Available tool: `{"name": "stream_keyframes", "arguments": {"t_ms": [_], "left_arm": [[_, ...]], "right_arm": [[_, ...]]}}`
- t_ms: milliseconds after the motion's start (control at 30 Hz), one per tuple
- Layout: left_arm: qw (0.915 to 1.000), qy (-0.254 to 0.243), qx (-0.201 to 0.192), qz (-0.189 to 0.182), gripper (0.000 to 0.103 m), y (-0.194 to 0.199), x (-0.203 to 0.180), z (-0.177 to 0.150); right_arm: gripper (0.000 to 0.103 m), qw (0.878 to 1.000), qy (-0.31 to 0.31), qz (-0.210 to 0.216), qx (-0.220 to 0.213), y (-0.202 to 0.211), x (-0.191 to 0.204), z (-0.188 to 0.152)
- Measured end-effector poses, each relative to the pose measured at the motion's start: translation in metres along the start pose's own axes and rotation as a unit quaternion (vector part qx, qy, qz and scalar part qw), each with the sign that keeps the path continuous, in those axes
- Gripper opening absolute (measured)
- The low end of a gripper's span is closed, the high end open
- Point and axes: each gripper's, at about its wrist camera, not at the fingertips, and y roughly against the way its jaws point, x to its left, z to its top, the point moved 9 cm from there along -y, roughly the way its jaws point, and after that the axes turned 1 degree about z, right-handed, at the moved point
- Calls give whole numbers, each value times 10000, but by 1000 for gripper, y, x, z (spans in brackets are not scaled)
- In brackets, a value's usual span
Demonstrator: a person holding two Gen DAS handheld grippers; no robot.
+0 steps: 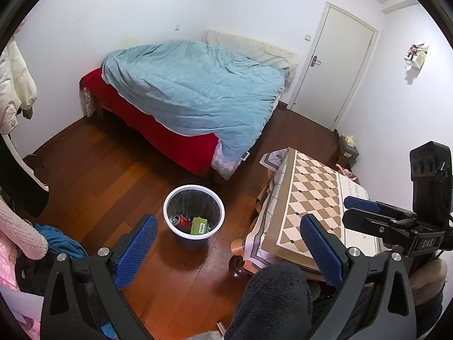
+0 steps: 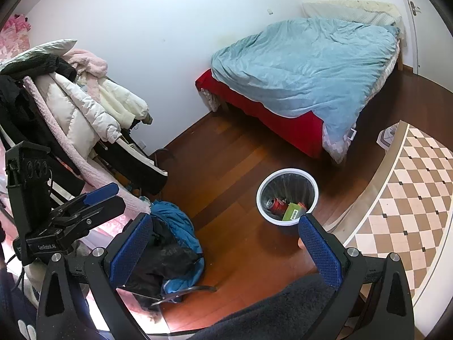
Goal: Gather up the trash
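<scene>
While both tongs, left [image 1: 228, 250] and right [image 2: 225, 250], hang wide and empty above the bin [image 1: 194, 212], which holds a red can [image 1: 181, 221] and a green box [image 1: 200, 225], I'd scan the floor [image 1: 113, 170] beside the bin for leftovers.

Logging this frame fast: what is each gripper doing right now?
Left gripper: open, holding nothing.
Right gripper: open, holding nothing.
</scene>
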Motion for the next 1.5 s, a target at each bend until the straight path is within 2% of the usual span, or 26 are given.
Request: {"name": "stream_keyframes", "arguments": {"t_ms": [1500], "left_arm": [[9996, -69, -88, -255, 103, 14, -5, 7]], "right_arm": [[103, 9999, 130, -36, -28, 10, 7, 2]]}}
